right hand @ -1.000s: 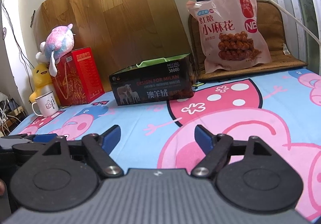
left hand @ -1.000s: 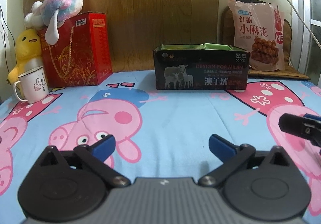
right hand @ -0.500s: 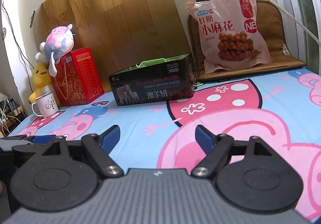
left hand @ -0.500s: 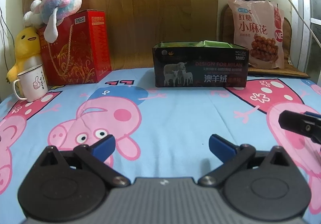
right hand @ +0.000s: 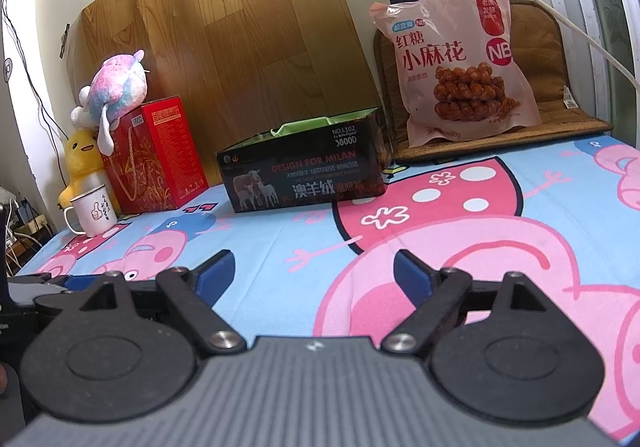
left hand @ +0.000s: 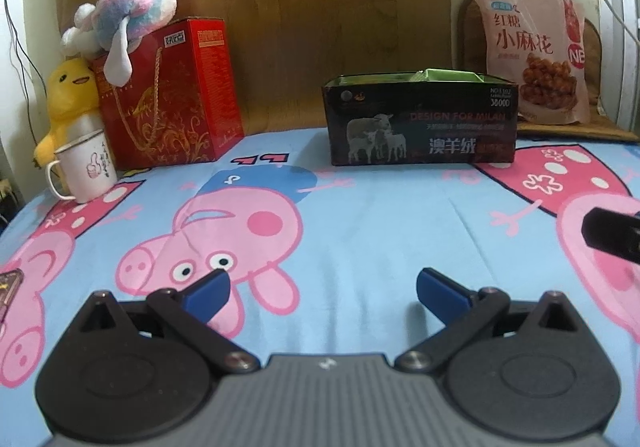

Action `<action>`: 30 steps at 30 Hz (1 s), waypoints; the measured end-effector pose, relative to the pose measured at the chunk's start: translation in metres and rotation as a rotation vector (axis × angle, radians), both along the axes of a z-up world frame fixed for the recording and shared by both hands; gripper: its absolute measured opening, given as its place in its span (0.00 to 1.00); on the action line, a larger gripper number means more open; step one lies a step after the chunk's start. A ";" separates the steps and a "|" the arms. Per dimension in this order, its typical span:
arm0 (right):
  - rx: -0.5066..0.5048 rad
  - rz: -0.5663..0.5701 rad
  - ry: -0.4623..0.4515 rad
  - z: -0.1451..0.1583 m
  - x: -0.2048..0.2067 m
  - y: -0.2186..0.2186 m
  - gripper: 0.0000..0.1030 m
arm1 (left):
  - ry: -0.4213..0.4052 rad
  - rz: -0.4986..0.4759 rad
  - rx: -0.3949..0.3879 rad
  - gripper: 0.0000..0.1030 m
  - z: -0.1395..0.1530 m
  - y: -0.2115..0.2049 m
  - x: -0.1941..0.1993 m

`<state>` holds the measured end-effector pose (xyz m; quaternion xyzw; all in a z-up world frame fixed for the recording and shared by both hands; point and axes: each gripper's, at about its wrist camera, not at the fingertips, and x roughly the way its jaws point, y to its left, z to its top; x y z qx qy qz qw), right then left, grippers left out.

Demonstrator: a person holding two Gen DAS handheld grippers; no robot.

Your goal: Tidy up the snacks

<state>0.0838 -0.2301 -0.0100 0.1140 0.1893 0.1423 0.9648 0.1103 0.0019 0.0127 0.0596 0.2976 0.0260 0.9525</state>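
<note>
Both my grippers are empty. Left gripper [left hand: 322, 289] has its jaws wide, nothing between them but the cartoon-print sheet [left hand: 380, 231]. Right gripper [right hand: 312, 273] is opening its jaws at this moment, already wide, also nothing between them.

Snack bag [right hand: 460, 63]: far ahead of my right jaws and off to their right, standing upright, leaning back on a woven mat [right hand: 536, 47] against the wall. From the left jaws it's far ahead, hard right. Dark open box [right hand: 304, 171] sits ahead and slightly left of the right jaws, dead ahead to slightly right of the left ones, well apart from both. Looks like the destination bin; something green [right hand: 308, 125] is already inside.

Handling guess: the bag is a puffed plastic pillow pack, light, slick film, contents brittle twists. It will crumple and slide under a squeeze on the belly. I'd pinch the flat top seal or an upper side edge, light force, and lift vertically so it doesn't flop.

Red gift box [left hand: 172, 91], plush toys and mug [left hand: 86, 167] are far left of both jaws, clear of the path.
</note>
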 end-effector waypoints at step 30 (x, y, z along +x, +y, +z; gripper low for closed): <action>0.009 -0.002 0.004 -0.001 -0.001 0.001 0.87 | 0.019 -0.032 -0.007 1.00 -0.001 0.002 0.003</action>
